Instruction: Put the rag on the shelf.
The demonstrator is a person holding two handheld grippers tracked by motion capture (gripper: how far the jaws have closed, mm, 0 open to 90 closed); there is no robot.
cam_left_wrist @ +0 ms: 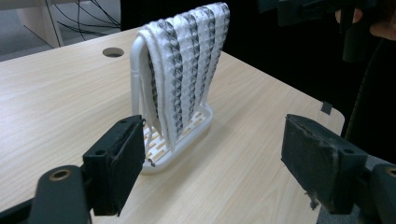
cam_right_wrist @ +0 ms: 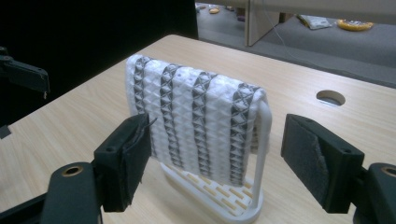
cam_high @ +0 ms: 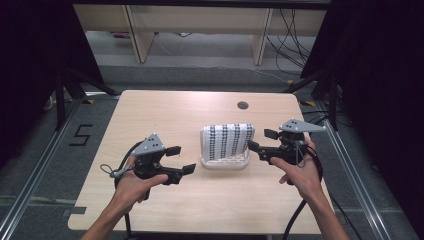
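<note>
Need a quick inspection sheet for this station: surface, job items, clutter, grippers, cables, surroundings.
Surface: light wood table, bare, with a round cable hole near the far edge.
Job's things: white rack standing upright mid-table; striped white and grey towel draped over its bar, hanging down both sides.
Clutter: nothing seen on the table.
Grippers: left gripper open, left of the rack, apart from it; right gripper open, close to the rack's right side, holding nothing.
Cables: one trails from each gripper off the near edge; loose black wires on the floor beyond the table.
Surroundings: black curtains both sides, wooden furniture legs at the back, a "5" marked on the floor at left.
</note>
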